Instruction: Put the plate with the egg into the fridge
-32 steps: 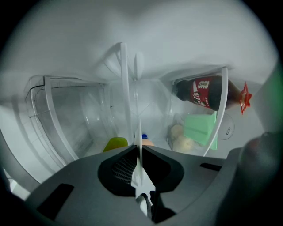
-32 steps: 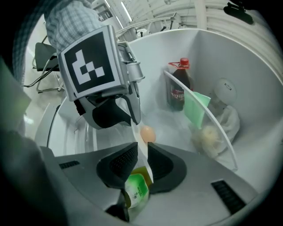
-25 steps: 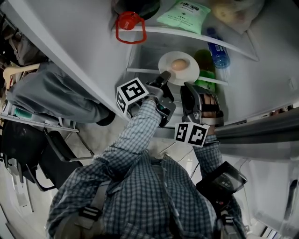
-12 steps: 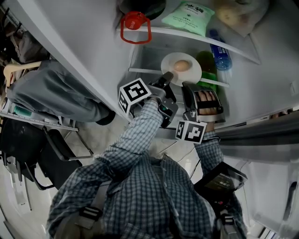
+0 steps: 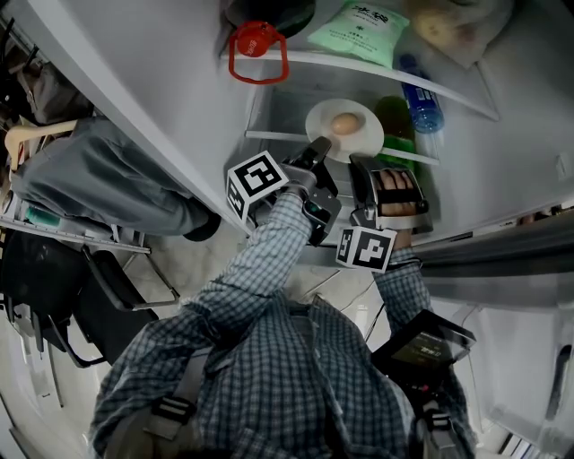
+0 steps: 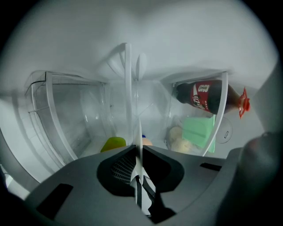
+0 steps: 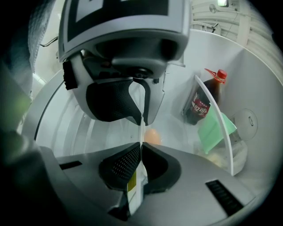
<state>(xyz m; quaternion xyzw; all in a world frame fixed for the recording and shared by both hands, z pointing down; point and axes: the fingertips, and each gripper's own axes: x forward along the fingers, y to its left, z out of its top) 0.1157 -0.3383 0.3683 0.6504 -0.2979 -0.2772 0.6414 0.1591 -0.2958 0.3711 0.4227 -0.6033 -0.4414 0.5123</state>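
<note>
A white plate [image 5: 321, 121] with a brown egg [image 5: 346, 124] on it is held level inside the open fridge, over a glass shelf. My left gripper [image 5: 315, 150] is shut on the plate's near left rim. My right gripper [image 5: 361, 164] is shut on its near right rim. In the left gripper view the plate [image 6: 141, 137] shows edge-on as a thin white line between the shut jaws of that gripper [image 6: 140, 152]. The right gripper view shows the plate rim [image 7: 141, 132] clamped in its gripper [image 7: 141, 150], the egg [image 7: 152, 136] beyond, and the left gripper's fingers [image 7: 117, 103] above.
A dark cola bottle with a red cap [image 5: 257, 43] lies on the shelf above, beside a green packet [image 5: 356, 21]. A blue-capped bottle [image 5: 421, 106] and a green item [image 5: 395, 116] sit right of the plate. The fridge door edge [image 5: 502, 251] is at my right.
Both grippers and the plate have edged slightly deeper into the fridge; over the last half second almost nothing moved.
</note>
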